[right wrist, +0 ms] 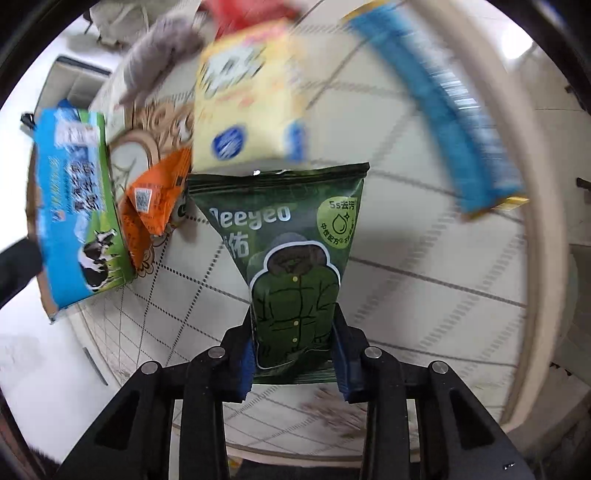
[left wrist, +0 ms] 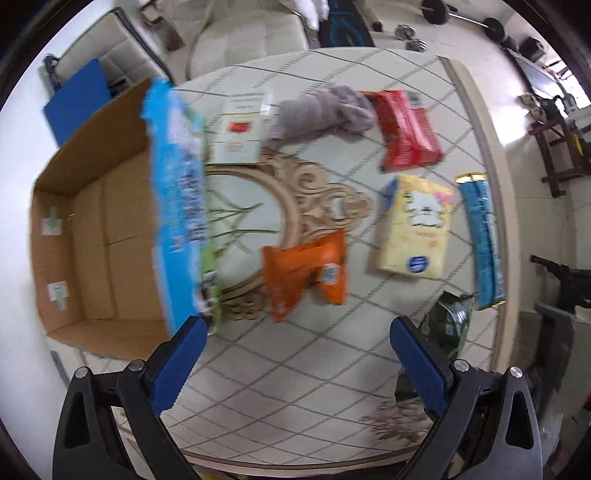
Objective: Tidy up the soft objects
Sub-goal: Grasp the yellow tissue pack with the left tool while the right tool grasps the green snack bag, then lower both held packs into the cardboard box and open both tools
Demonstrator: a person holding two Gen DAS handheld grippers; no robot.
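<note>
My right gripper [right wrist: 293,350] is shut on a dark green wipes packet [right wrist: 288,251] with a jacket drawing, held above the table; the packet also shows in the left wrist view [left wrist: 450,325]. My left gripper [left wrist: 297,354] is open and empty above the round table [left wrist: 295,369]. A large blue and green packet [left wrist: 181,206] with a cow picture is blurred at the edge of the open cardboard box [left wrist: 96,236], just beyond my left finger. An orange packet [left wrist: 306,269], a yellow packet [left wrist: 415,225], a red packet [left wrist: 406,129], a long blue packet [left wrist: 482,240] and a grey cloth [left wrist: 321,110] lie on the table.
A white carton [left wrist: 242,127] lies behind the blue and green packet. A carved wooden ornament [left wrist: 321,192] decorates the table top. The box stands off the table's left side. A cream sofa [left wrist: 243,40] and dumbbells [left wrist: 410,35] are on the floor beyond.
</note>
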